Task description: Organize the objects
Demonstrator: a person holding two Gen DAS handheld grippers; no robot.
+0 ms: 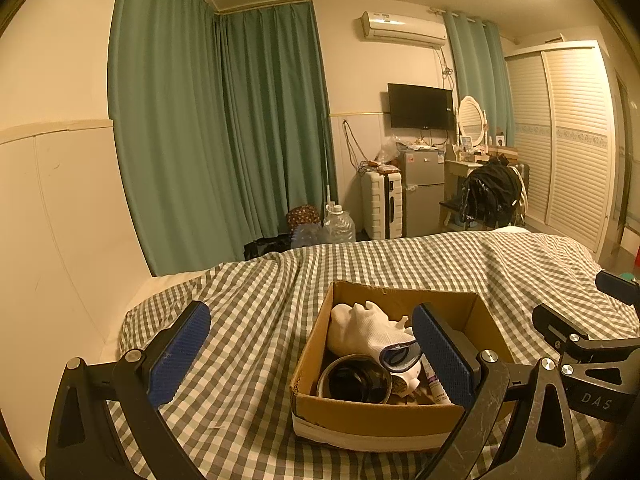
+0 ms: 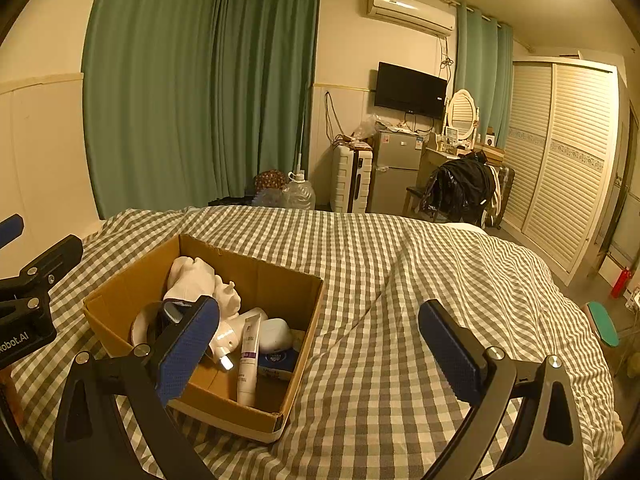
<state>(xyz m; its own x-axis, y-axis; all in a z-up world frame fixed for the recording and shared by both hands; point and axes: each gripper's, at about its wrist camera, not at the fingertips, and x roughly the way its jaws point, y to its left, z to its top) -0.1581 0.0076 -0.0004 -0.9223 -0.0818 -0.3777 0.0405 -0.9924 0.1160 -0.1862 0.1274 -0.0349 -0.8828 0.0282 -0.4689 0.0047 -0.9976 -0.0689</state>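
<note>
Both grippers hang over the bed with their blue-padded fingers spread wide and nothing between them: the left gripper (image 1: 310,356) sits low at the near edge of the cardboard box (image 1: 400,420), its right finger overlapping the box's right half in its own view, while the right gripper (image 2: 320,352) hovers just to the box's right, above bare cover. Each shows at the edge of the other's camera.

Largest around them is the bed under a grey-and-white checked cover (image 2: 420,280), rumpled into long folds. Green curtains (image 1: 208,128) fill the far wall, and a white louvred wardrobe (image 2: 560,160) stands at the right. Between these are a wall television (image 1: 420,106), an air conditioner (image 1: 404,28), a small silver fridge (image 1: 424,184), a white suitcase (image 1: 380,204) and a chair heaped with dark clothing (image 2: 460,188). Large water bottles (image 1: 338,226) stand on the floor past the foot of the bed.

The open box rests on the cover and holds the sorted things: a white sock (image 1: 360,332) bunched at the back, a roll of tape (image 1: 356,378) near the front left, a white tube (image 2: 249,364) standing tilted, a rounded white case (image 2: 276,334), and a small blue-labelled pack (image 2: 278,362) beneath it.
</note>
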